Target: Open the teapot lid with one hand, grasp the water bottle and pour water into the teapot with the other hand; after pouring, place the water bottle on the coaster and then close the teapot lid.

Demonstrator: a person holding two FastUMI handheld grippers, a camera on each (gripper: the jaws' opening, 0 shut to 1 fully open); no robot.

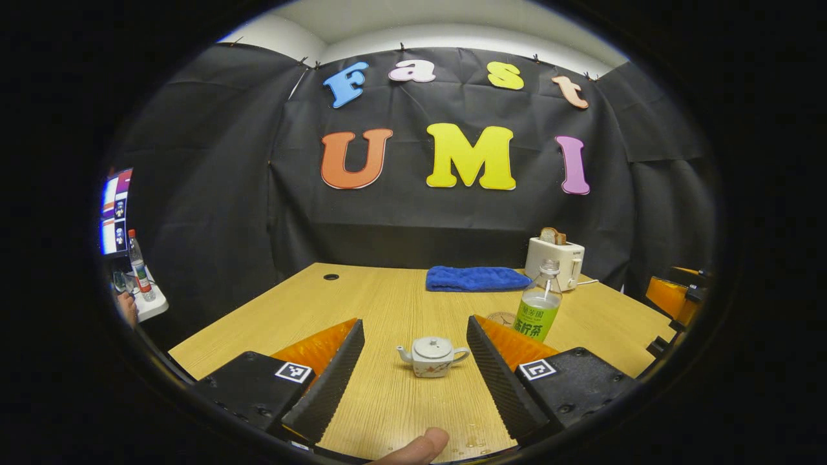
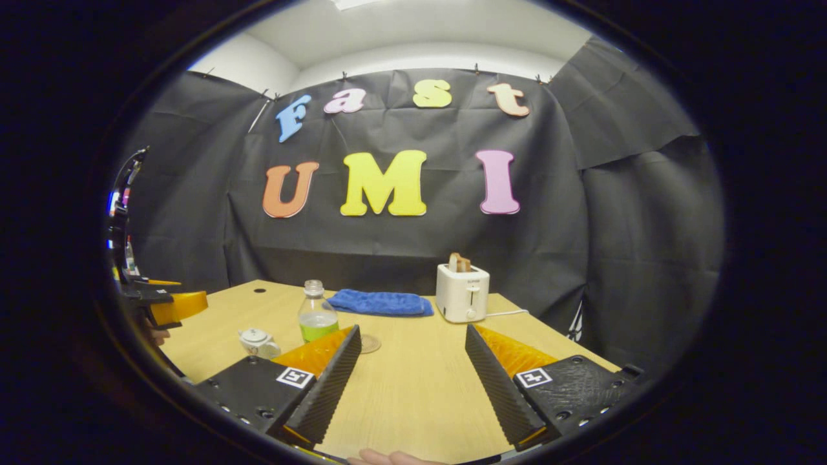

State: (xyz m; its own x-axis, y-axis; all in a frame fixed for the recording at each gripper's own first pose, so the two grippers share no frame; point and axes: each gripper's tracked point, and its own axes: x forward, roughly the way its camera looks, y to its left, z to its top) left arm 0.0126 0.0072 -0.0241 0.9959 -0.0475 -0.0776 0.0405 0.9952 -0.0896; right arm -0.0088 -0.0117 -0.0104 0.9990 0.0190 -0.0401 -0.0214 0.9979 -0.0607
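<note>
The left gripper (image 1: 413, 361) is spread wide and holds nothing, with the small teapot (image 1: 432, 356) framed between its fingers farther along the table (image 1: 387, 303), lid (image 1: 432, 347) still on, so it seems lined up to take the lid. The right gripper (image 2: 413, 368) is likewise wide and empty over bare wood. The water bottle (image 2: 316, 320) stands uncapped just left of its line, beside the coaster (image 2: 369, 343), likely its target; towel (image 2: 380, 302) and toaster (image 2: 462, 292) sit behind.
</note>
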